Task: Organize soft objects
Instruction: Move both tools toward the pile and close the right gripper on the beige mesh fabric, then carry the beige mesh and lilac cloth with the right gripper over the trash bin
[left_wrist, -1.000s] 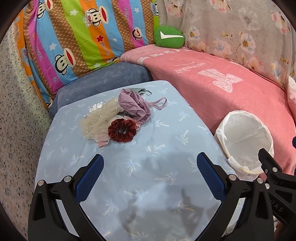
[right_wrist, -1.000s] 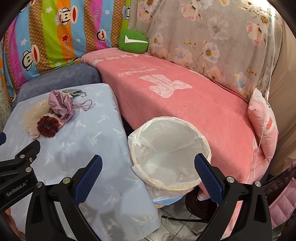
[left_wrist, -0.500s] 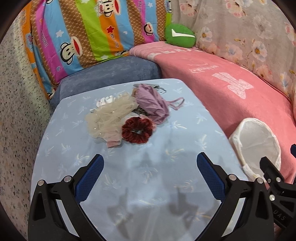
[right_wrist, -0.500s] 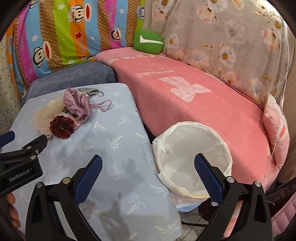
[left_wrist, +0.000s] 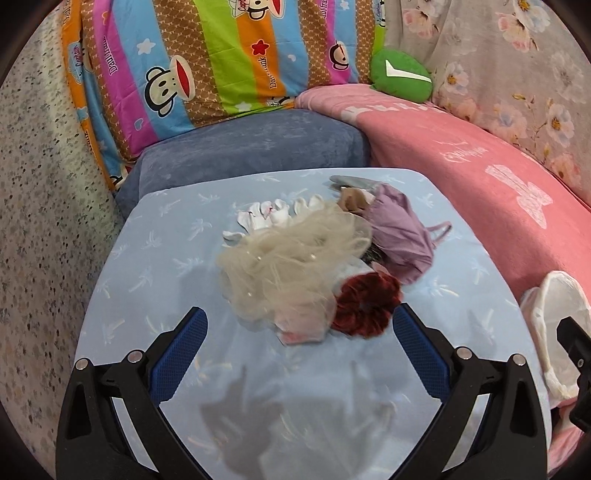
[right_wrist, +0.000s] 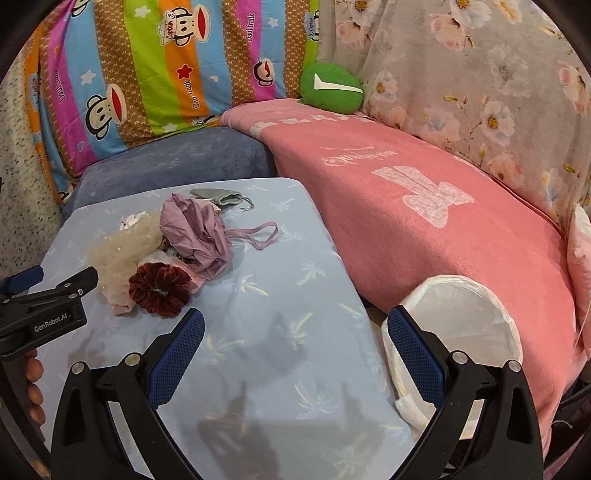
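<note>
Loosely heaped soft things (left_wrist: 314, 266) — cream, lilac, maroon.

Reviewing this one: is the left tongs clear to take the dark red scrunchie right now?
Probably yes. The left tongs are open and empty, with the scrunchie just ahead by the right finger and nothing lying on top of it. The cream tulle touches its left side, so that may get pinched too.
</note>
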